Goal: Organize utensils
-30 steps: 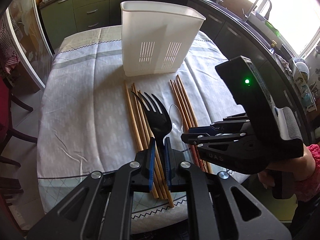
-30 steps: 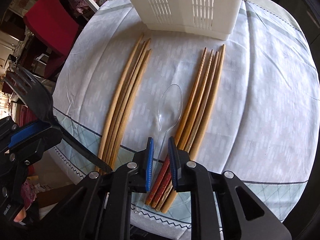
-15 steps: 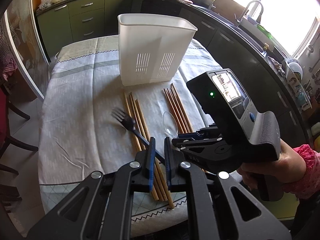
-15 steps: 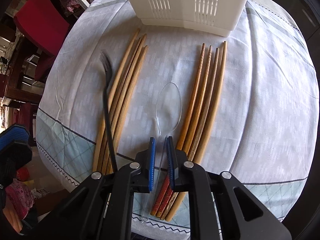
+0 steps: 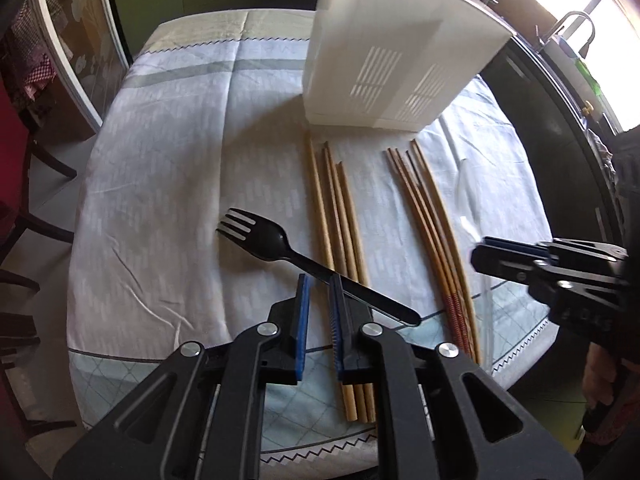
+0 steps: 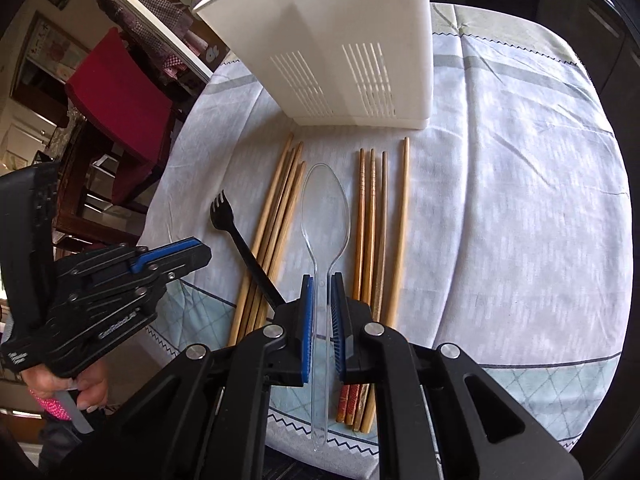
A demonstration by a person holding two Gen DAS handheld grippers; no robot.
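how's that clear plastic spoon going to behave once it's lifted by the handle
The clear spoon looks thin, so probably light and a bit bendy. Its glossy handle may slip or pivot between the right hand-held gripper pads. Pinched mid-handle, the bowl end could droop slightly.

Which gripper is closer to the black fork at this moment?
Left. The left gripper is closed on the black fork's handle. The right gripper is off to the side, its fingers closed on the clear spoon, apart from the fork.
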